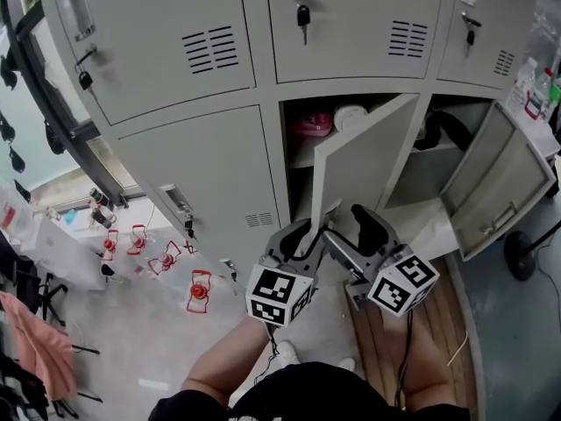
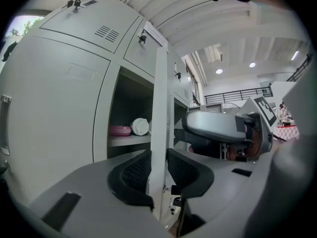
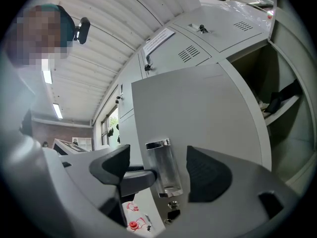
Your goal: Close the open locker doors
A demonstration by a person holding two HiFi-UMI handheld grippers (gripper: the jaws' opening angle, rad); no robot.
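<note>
The middle lower locker's grey door [image 1: 359,160] stands half open, swung out toward me. My left gripper [image 1: 307,235] is shut on that door's free edge [image 2: 159,108], with a dark pad [image 2: 134,175] pressed on either side. My right gripper [image 1: 351,231] is open right beside it, facing the door's outer face [image 3: 198,103]. The chrome handle [image 3: 163,167] lies between its wide-spread fingers [image 3: 208,175], and neither touches it. To the right, another lower locker's door [image 1: 500,182] is swung wide open.
Inside the middle locker a shelf carries a pink case [image 2: 120,130] and a white round thing [image 2: 140,126]. A black item [image 1: 447,128] lies in the right locker. Keys [image 1: 302,16] hang from the shut upper doors. Red tags [image 1: 199,289] lie on the floor at left.
</note>
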